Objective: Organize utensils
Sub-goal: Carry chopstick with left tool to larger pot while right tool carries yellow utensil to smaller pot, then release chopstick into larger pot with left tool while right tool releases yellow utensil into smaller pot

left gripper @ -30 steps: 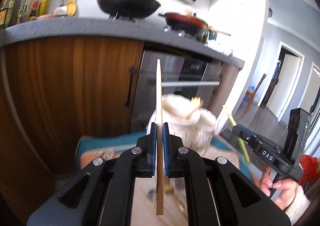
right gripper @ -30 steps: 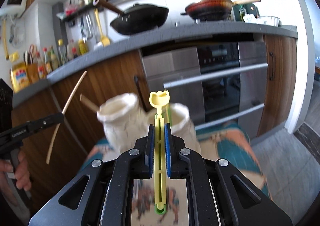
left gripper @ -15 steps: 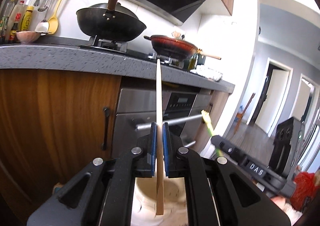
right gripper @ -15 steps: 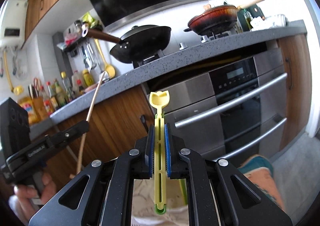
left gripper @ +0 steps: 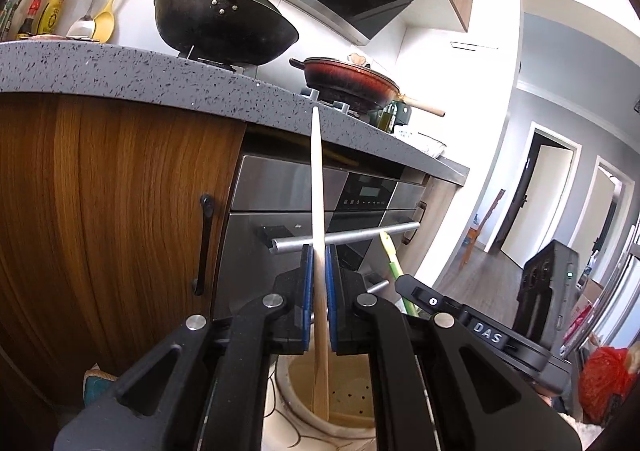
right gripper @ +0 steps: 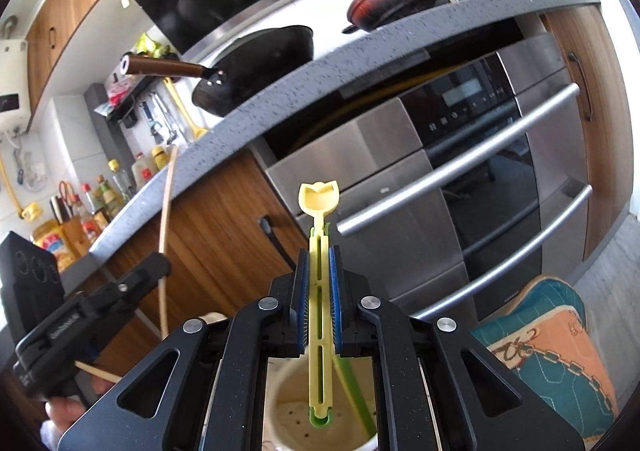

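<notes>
Your left gripper (left gripper: 319, 271) is clamped on a wooden stick (left gripper: 318, 187), blue pads (left gripper: 306, 291) tight on both sides. The stick runs near vertical, tip toward 12 o'clock, crossing the oven handle bar (left gripper: 360, 237). Its lower end hangs inside the mouth of a cream holder cup (left gripper: 296, 407) right under the jaws at 6 o'clock; whether it touches the perforated bottom, cannot tell.

Your right gripper (right gripper: 319, 275) is clamped on a yellow plastic utensil (right gripper: 319, 291), slotted handle squeezed between the pads, head with notched top pointing to 12 o'clock. A green piece sits behind it, showing at the lower end and as a green strip (right gripper: 354, 399) slanting toward 5 o'clock. The lower end is over and inside a second cream cup (right gripper: 288, 411) at 6 o'clock, holes visible in its floor.

In the left wrist view your right gripper (left gripper: 460, 321) shows at 4 o'clock, with the yellow-green utensil sticking up just beside the left fingers. In the right wrist view your left gripper (right gripper: 100, 307) is at 8 o'clock, your hand (right gripper: 60, 415) below it, the stick rising toward 11 o'clock.

Background: grey speckled countertop (left gripper: 120, 71), black wok (left gripper: 224, 27), red pan (left gripper: 352, 81), steel oven (right gripper: 460, 191), wooden cabinet door (left gripper: 100, 211), sauce bottles (right gripper: 100, 191) at 9 o'clock, teal and orange mat (right gripper: 552, 351) at 4 o'clock on the floor.
</notes>
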`<state>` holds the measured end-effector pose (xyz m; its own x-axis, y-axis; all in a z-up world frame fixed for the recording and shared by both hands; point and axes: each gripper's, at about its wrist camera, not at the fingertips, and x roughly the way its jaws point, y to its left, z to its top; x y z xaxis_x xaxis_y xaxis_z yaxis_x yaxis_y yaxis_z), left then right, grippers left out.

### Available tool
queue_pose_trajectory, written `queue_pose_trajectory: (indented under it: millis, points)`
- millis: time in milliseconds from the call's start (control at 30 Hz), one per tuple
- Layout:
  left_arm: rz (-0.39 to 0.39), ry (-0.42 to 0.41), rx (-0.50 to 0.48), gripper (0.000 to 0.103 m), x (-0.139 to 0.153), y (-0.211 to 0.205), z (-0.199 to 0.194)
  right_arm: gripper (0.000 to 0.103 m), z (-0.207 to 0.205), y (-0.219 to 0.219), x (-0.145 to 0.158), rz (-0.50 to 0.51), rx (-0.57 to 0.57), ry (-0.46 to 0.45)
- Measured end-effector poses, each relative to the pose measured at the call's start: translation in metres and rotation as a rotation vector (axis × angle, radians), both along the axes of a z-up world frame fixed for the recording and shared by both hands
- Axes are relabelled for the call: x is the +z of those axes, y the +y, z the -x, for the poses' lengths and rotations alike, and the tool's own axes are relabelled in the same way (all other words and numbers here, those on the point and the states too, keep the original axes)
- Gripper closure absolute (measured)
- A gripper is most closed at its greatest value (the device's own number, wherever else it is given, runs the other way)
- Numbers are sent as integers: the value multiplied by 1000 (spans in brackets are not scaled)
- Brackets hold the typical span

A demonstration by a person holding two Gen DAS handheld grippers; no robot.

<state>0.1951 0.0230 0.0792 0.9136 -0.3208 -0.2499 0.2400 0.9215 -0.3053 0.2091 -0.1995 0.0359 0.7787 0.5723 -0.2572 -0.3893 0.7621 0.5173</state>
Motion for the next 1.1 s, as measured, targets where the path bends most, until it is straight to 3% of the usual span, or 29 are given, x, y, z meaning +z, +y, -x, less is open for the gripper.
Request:
queue_pose_trajectory:
  millis: [333, 533, 1100]
  points:
    - [-32, 47, -7, 97, -8, 2, 11, 93, 17, 6, -6, 153, -40, -11]
    - [-140, 71, 42, 97, -9, -4, 29, 93, 40, 8, -4, 251, -53, -53]
    - [-227, 93, 68, 97, -2, -22, 51, 93, 67, 9, -3, 293, -72, -77]
